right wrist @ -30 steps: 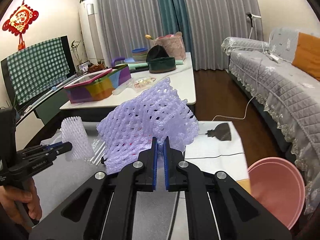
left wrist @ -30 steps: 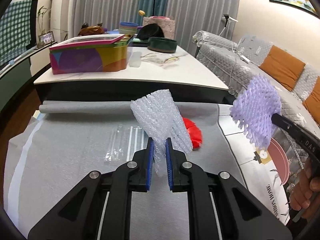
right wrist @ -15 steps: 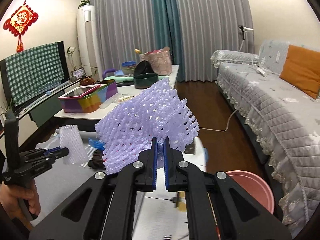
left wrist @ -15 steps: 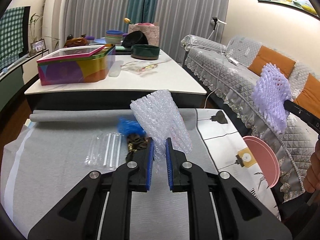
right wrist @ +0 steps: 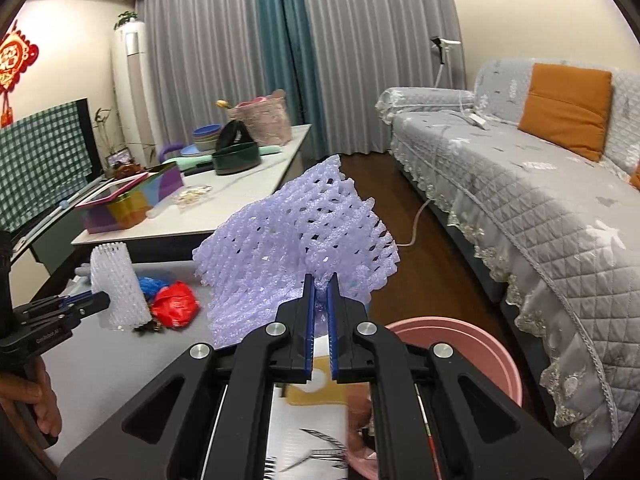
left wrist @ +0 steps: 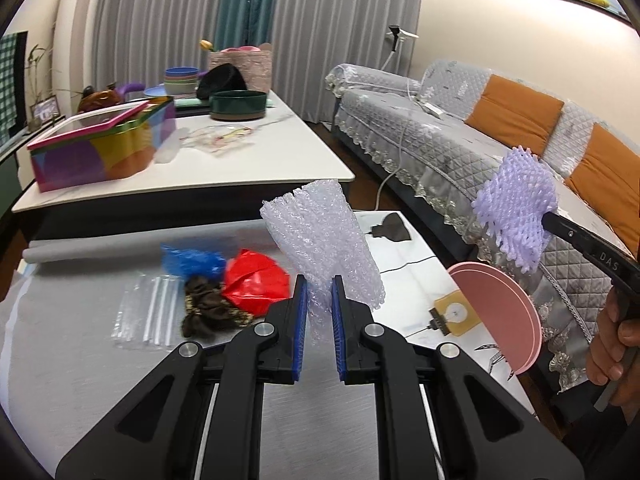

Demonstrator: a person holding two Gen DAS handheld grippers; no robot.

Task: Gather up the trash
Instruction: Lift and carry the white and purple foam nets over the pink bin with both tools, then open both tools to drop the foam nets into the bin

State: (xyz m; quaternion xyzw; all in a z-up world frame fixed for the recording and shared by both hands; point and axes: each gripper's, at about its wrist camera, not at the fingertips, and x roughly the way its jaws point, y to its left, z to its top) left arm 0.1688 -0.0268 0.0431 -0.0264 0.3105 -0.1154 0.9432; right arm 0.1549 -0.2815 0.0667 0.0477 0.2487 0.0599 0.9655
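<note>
My left gripper (left wrist: 319, 286) is shut on a white foam net sleeve (left wrist: 320, 244), held above the grey-covered table (left wrist: 80, 360); it also shows in the right wrist view (right wrist: 116, 288). My right gripper (right wrist: 320, 292) is shut on a purple foam net (right wrist: 296, 252), held over the table's right end near a pink bin (right wrist: 464, 348). In the left wrist view the purple net (left wrist: 516, 208) hangs above the pink bin (left wrist: 500, 312). On the table lie a red bag (left wrist: 256, 282), a blue bag (left wrist: 192, 260), a brown crumpled scrap (left wrist: 208, 312) and a clear plastic bag (left wrist: 148, 312).
A white coffee table (left wrist: 240, 168) behind holds a colourful tin box (left wrist: 100, 148), bowls and a basket. A grey sofa (right wrist: 540, 208) with orange cushions runs along the right. A printed sheet (left wrist: 420, 280) covers the table's right end.
Both grippers have swung right with their nets still held. The right gripper now hangs over the pink bin. The red, blue and brown scraps came into view on the table.
</note>
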